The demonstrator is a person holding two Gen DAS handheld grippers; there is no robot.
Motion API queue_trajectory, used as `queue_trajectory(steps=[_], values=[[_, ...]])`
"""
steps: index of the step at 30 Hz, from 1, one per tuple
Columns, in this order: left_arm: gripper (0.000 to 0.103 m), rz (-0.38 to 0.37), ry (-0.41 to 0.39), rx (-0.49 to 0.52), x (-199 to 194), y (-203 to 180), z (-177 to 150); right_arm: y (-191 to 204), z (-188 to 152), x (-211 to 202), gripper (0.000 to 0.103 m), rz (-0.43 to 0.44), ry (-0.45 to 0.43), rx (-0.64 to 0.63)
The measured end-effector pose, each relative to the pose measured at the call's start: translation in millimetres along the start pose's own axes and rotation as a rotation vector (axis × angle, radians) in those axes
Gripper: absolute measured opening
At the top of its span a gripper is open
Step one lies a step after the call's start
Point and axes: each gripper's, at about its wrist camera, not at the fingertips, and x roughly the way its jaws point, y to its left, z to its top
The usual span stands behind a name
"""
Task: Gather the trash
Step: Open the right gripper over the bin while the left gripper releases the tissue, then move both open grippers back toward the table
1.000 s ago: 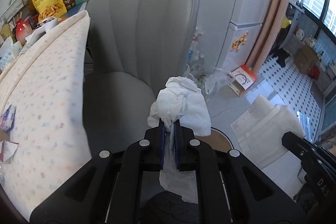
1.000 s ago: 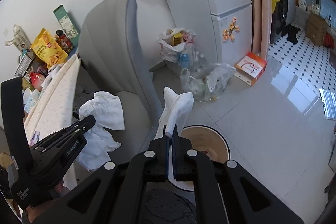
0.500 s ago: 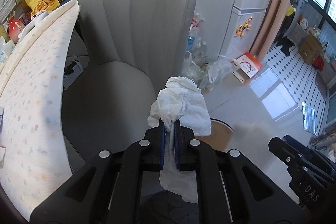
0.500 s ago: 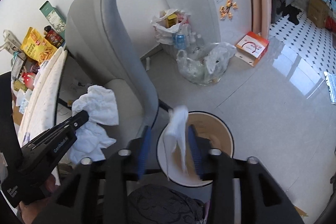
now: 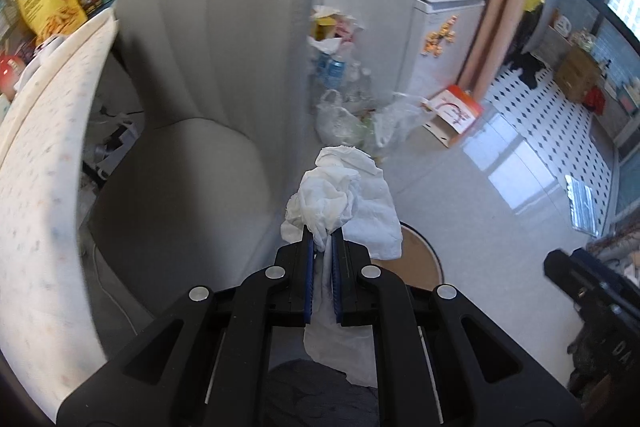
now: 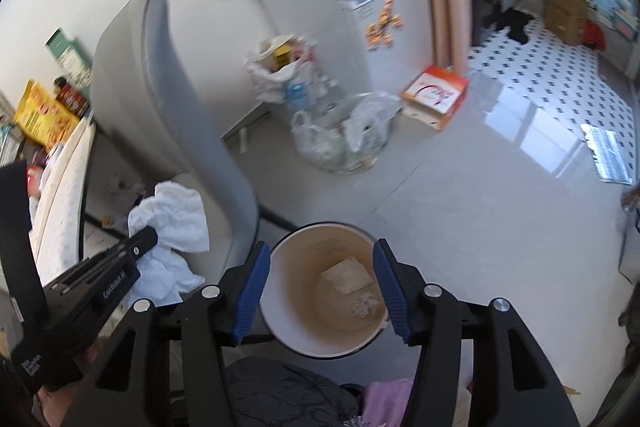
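Observation:
My left gripper (image 5: 322,237) is shut on a crumpled white tissue wad (image 5: 344,195), which bulges above the pads and hangs below them beside the chair. In the right wrist view the same gripper (image 6: 148,237) and its tissue (image 6: 176,219) sit left of the bin. My right gripper (image 6: 321,247) hangs over a round white bin (image 6: 280,323) with a tan inside. Its jaws are opening and nothing is between them. A pale tissue (image 6: 347,275) lies on the bin's bottom. From the left wrist, only the bin's rim (image 5: 424,259) shows behind the wad.
A grey upholstered chair (image 5: 192,107) stands right beside the bin. A table with a dotted cloth (image 5: 40,187) fills the left, snack packs at its back. Plastic bags of trash (image 6: 340,139), an orange box (image 6: 436,95) and a white fridge (image 6: 384,7) line the far floor.
The right gripper went from shut on a white tissue to open, and the tissue dropped into the bin. Both grippers sank toward the bin. The left one kept its grip.

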Motion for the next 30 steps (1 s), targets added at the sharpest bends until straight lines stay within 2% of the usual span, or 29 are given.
queue_trajectory(steps=[4,5,8,9,10,14,16,18,21,27,30], values=[[0.01,-0.065,0.031,0.031,3.9,-21.5,-2.9,-20.8,1.2,-14.4,0.056,-0.035,-0.03,0.042],[0.013,-0.082,0.04,0.033,4.9,-24.2,-4.2,-25.2,1.0,-17.0,0.056,-0.041,-0.035,0.05],[0.041,-0.111,0.062,0.042,6.6,-32.6,-7.0,-34.9,1.8,-25.0,0.056,-0.051,-0.051,0.068],[0.048,-0.118,0.061,0.039,5.0,-33.1,-7.9,-35.9,1.8,-27.0,0.056,-0.051,-0.056,0.071],[0.05,-0.122,0.06,0.036,3.9,-32.8,-8.1,-36.4,2.5,-28.7,0.056,-0.05,-0.06,0.071],[0.055,-0.086,0.039,0.02,-3.0,-25.6,-6.7,-33.4,2.7,-34.3,0.057,-0.037,-0.072,0.065],[0.062,-0.072,0.023,0.003,-8.2,-19.5,-4.7,-29.8,3.8,-35.5,0.058,-0.028,-0.073,0.058],[0.074,-0.058,-0.001,-0.01,-15.6,-12.9,-2.4,-24.5,3.7,-37.8,0.067,-0.018,-0.076,0.048],[0.081,-0.038,-0.037,-0.027,-30.4,0.1,0.9,-12.7,3.3,-45.4,0.073,-0.006,-0.094,0.028],[0.089,-0.003,-0.087,-0.079,-55.8,32.2,1.0,14.2,2.8,-58.6,0.082,0.029,-0.116,-0.013],[0.092,0.021,-0.113,-0.115,-71.2,53.4,-3.6,33.4,-0.9,-66.3,0.083,0.054,-0.125,-0.043]])
